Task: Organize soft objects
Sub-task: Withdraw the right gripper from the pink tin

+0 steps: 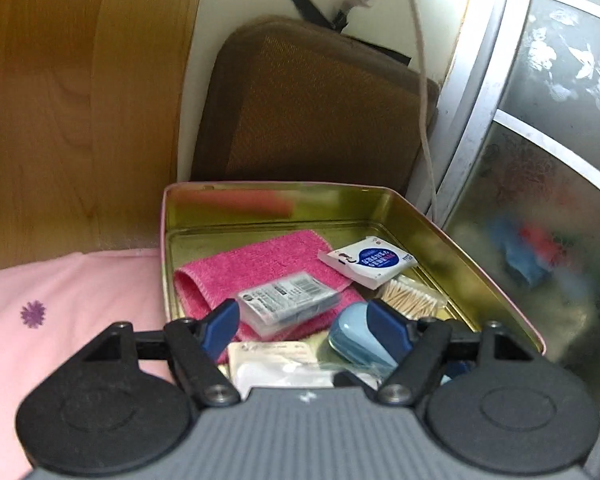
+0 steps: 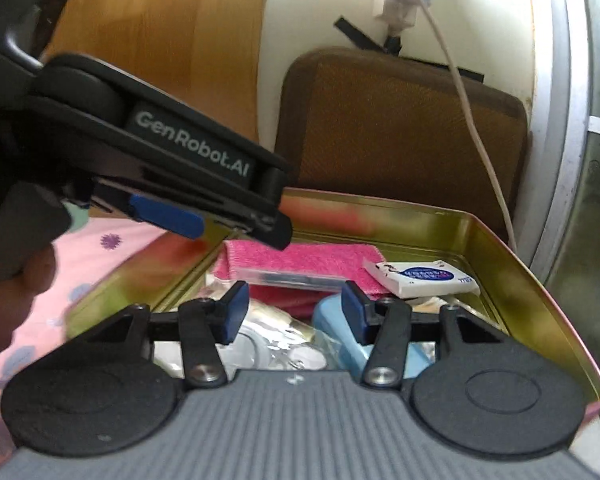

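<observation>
Brown woven cushion (image 1: 316, 108) upright at 12 o'clock behind gold metal tin (image 1: 452, 240), rectangular, glossy. In tin: pink terry cloth (image 1: 236, 268), folded, centre; white packet (image 1: 366, 261) at 2 o'clock. Left tool (image 1: 304, 328) and right tool (image 2: 294, 312) both agape, gripping nothing. Near contents blurred.

We see a bed under a pink sheet (image 1: 72, 292) dotted with small purple flowers (image 1: 33, 313). An open gold-lined tin (image 1: 428, 236) rests directly on it, and a brown cushion (image 1: 312, 116) stands upright behind the tin.
</observation>
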Available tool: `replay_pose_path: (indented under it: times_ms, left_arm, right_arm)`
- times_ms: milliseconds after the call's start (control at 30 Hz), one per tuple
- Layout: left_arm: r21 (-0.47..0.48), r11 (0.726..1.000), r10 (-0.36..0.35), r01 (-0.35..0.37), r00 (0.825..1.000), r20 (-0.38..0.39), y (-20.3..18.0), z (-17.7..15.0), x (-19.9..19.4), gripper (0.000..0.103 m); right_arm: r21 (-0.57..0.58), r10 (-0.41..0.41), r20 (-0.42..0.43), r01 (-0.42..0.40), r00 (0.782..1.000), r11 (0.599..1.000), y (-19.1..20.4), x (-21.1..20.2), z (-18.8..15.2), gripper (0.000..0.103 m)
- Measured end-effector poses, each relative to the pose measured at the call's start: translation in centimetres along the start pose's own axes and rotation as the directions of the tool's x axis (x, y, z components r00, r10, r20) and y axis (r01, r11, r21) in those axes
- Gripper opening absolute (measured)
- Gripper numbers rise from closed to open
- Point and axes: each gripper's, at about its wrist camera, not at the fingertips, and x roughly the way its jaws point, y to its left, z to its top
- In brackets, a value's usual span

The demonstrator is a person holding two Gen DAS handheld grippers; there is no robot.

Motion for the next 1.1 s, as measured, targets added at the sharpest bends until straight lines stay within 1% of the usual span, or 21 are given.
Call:
replay_pose_path:
  times_ms: [133, 200, 267, 467, 600, 700, 800, 833, 867, 967, 1033, 1100]
  left_arm:
    - [0.03, 0.999, 0.037, -0.038, 0.999, 0.016, -1.6, -1.5, -2.1, 0.072]
    - [0.054, 0.996, 0.063, -0.065, 0.998, 0.029, -2.6, -2.3, -3.8, 0.073]
    - [0.079, 0.992, 0.092, -0.096, 0.995, 0.05, -3.7, -3.1, -5.6, 0.078]
    - [0.096, 0.983, 0.147, -0.154, 0.986, 0.08, -5.6, -5.6, -11.0, 0.083]
    - [0.113, 0.976, 0.177, -0.187, 0.98, 0.096, -6.4, -7.9, -13.9, 0.086]
    - [0.118, 0.972, 0.194, -0.205, 0.976, 0.094, -6.7, -9.8, -15.5, 0.089]
    - [0.107, 0.972, 0.2, -0.208, 0.976, 0.081, -6.7, -11.2, -16.6, 0.09]
    - [0.103, 0.973, 0.201, -0.208, 0.976, 0.079, -6.6, -11.6, -17.0, 0.092]
    - [0.1, 0.973, 0.201, -0.209, 0.976, 0.078, -6.6, -12.0, -17.4, 0.096]
    - [0.09, 0.97, 0.217, -0.225, 0.972, 0.089, -6.4, -12.8, -18.6, 0.101]
    - [0.086, 0.969, 0.222, -0.23, 0.971, 0.091, -6.3, -13.2, -19.3, 0.102]
    - [0.083, 0.967, 0.232, -0.24, 0.968, 0.092, -6.2, -13.6, -20.0, 0.103]
  right_arm:
    - [0.011, 0.008, 0.023, -0.008, 1.0, 1.0, 0.6, -3.0, -1.2, 0.054]
    - [0.032, 0.011, 0.034, -0.012, 0.999, 0.999, 0.6, -4.2, -1.5, 0.055]
    - [0.067, 0.005, 0.055, -0.009, 0.999, 0.998, 0.7, -6.1, -2.0, 0.055]
    - [0.169, -0.013, 0.083, -0.002, 0.996, 0.986, 0.2, -11.6, -3.4, 0.056]
    - [0.255, -0.014, 0.064, -0.003, 0.998, 0.967, -0.2, -14.3, -4.4, 0.056]
    - [0.311, 0.005, 0.017, -0.01, 1.0, 0.95, -0.1, -15.9, -5.3, 0.061]
    - [0.36, 0.021, -0.004, -0.018, 1.0, 0.933, 0.0, -17.0, -5.6, 0.073]
    - [0.378, 0.022, -0.006, -0.018, 1.0, 0.926, 0.1, -17.5, -5.7, 0.077]
    - [0.388, 0.019, -0.004, -0.016, 1.0, 0.922, 0.2, -17.8, -5.6, 0.079]
    - [0.394, 0.005, 0.012, -0.009, 1.0, 0.919, 0.8, -18.9, -5.3, 0.083]
    - [0.399, -0.004, 0.016, -0.002, 1.0, 0.917, 1.1, -19.5, -5.2, 0.087]
    - [0.414, -0.005, 0.026, -0.006, 1.0, 0.91, 1.2, -20.2, -5.3, 0.087]
